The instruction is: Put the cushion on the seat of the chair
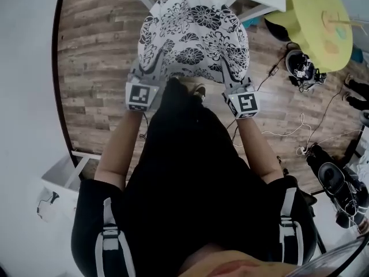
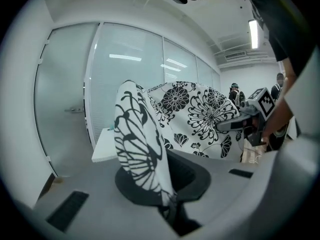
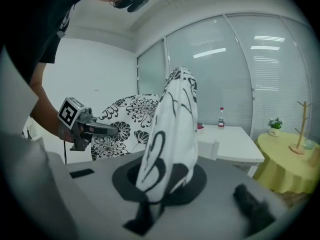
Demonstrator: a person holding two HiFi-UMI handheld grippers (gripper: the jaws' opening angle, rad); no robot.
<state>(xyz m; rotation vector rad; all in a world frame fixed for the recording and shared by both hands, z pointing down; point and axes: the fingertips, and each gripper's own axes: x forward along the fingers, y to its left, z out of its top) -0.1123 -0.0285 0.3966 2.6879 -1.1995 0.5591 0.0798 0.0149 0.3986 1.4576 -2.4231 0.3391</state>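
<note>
Drooping white cushion (black floral print), clamped by left hand-held gripper, right hand-held gripper

Right tool tight on floral cushion, white table behind.

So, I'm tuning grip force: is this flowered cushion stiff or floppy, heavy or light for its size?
Probably soft and floppy: the cushion bends between the left gripper and the right gripper, and each pinched edge folds into a thin flap. Likely light, since two edge pinches alone carry it. Hardly fragile, being padded cloth.
</note>
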